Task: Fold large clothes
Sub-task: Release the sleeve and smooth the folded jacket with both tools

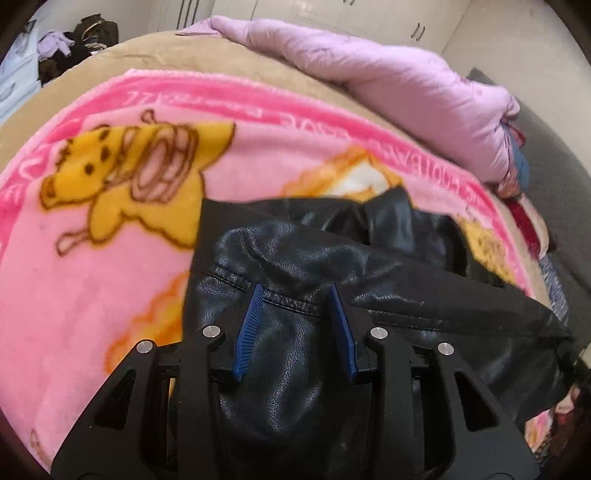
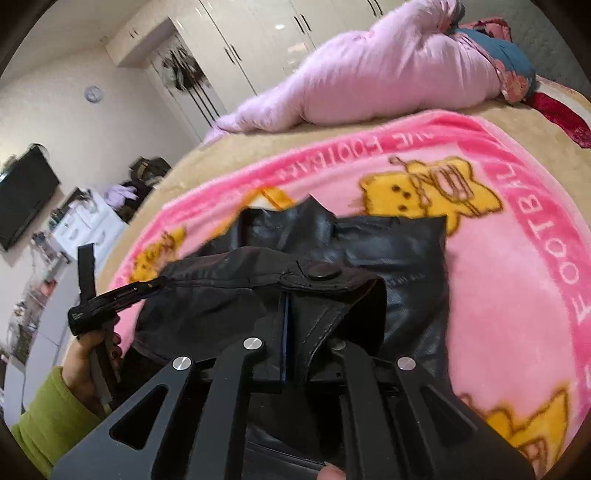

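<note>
Left wrist view: camera sits just behind the left gripper (image 1: 297, 295), angled down over the bed, very close to the black leather jacket (image 1: 295, 266). It faces across the pink cartoon blanket (image 1: 110, 258) toward the lilac duvet (image 1: 388, 85) and white wardrobes (image 1: 332, 18).

Right wrist view: camera behind the right gripper (image 2: 286, 314), also tilted down and close to the jacket (horizon rolled). It faces the same way, more toward the wall-mounted TV (image 2: 26, 192).

Shared: jacket, blanket, duvet, wardrobes.
</note>
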Demonstrator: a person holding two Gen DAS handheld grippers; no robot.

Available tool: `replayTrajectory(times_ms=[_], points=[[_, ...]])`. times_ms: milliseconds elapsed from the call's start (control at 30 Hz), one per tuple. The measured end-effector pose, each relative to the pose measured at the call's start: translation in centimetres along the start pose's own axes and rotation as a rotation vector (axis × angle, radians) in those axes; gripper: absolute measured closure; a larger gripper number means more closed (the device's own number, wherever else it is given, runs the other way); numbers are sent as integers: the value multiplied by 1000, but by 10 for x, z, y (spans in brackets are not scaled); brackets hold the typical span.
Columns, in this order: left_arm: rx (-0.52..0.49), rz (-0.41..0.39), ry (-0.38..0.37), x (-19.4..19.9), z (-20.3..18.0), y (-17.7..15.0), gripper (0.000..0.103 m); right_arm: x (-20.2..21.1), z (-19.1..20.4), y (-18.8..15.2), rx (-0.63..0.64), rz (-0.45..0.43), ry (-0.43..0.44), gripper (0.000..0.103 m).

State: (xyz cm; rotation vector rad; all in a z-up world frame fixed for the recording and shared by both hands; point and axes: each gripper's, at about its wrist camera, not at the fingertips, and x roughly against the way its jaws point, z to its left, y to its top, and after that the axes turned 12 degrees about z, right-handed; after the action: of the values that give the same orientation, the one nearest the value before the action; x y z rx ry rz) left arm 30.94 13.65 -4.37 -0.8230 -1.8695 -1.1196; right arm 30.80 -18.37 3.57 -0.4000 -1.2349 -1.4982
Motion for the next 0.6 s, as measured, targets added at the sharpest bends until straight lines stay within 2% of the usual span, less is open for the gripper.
replayTrajectory(times_ms=[200, 300, 400, 433, 467, 600], points=[[-19, 1, -14, -18, 4, -10, 73, -19, -13, -5, -54, 59, -34, 95], [-23, 5, -20, -16, 4, -8, 72, -25, -16, -5, -56, 67, -65, 91], [-14, -23, -78, 4, 2, -9, 66, -23, -18, -6, -64, 69, -94, 72], [-18, -37, -99, 11, -1, -11, 59, -18, -20, -6, -69, 56, -110, 65], [-38, -62, -117, 22, -8, -14, 57, -16, -21, -5, -70, 48, -112, 65], [-118, -118, -113, 45, -28, -30, 53, 0, -28, -6, -85, -21, -134, 59]])
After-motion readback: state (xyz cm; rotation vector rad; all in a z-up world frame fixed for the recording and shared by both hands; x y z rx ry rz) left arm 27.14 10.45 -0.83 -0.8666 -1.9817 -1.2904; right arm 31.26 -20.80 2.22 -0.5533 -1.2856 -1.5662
